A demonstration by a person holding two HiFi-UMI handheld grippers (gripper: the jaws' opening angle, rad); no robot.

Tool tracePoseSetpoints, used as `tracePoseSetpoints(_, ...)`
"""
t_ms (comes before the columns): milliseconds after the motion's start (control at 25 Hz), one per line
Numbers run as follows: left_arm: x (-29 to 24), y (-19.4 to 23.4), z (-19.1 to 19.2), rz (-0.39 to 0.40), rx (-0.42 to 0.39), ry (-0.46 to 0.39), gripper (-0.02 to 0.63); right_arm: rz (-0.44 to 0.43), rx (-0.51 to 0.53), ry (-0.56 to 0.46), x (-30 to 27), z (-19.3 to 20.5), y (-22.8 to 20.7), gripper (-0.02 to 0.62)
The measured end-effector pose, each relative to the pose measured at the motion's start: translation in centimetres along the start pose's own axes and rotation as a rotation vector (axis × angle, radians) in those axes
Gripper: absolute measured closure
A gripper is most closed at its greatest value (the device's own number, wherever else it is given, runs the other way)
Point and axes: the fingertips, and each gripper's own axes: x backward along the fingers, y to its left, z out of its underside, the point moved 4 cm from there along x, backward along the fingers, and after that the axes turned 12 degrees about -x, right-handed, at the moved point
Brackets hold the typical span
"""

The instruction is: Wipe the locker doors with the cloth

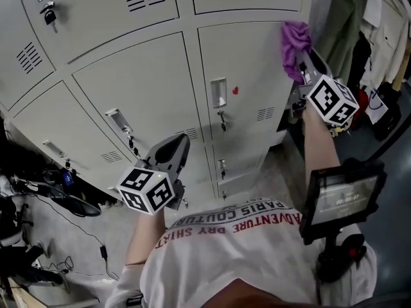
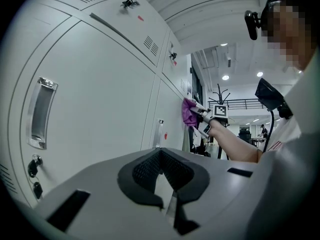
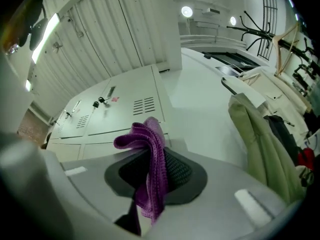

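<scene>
Presently the right tool (image 1: pixel 300 61) is raised high against the bank of grey locker doors (image 1: pixel 247 63), its 2 jaws pinched on a purple cloth (image 1: pixel 295 40). In the right gripper view the cloth is bunched above the dark pads and hangs down between them in a folded strip. In the head view the cloth sits at the right edge of the right-hand door, and in the left gripper view it seems to touch the metal there. That door carries a recessed handle (image 1: pixel 218 92) with a key below it and a small red sticker (image 1: pixel 236 90) just beside the handle. The left tool (image 1: pixel 172 151) hovers lower and to the left, well apart from the cloth. Its jaws are pressed together at the tips with nothing between them, and it points at the lower lockers without touching them. To the right of the lockers, coats (image 1: pixel 343 24) hang from a rack. A dark screen (image 1: pixel 340 197) on a mount sits beside the person's right forearm, and cables (image 1: pixel 64 201) lie on the floor at the left.
</scene>
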Motion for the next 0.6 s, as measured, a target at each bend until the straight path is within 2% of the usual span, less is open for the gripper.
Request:
tracePoseSetpoints(200, 0.5, 0.0, 0.1, -0.01, 0.0, -0.002, 0.604, -0.165, -0.031, 0.002, 1.1, 1.5, 6.1, 0.525)
tracePoseSetpoints(360, 0.9, 0.0, 0.2, -0.018, 0.004, -0.003, 0.604, -0.277, -0.063, 0.053, 1.0, 4.3, 10.5, 0.525)
tracePoseSetpoints(600, 1.9, 0.3, 1.0, -0.037, 0.023, 0.009, 0.604, -0.349, -0.096, 0.177, 0.7, 10.4, 14.3, 0.525)
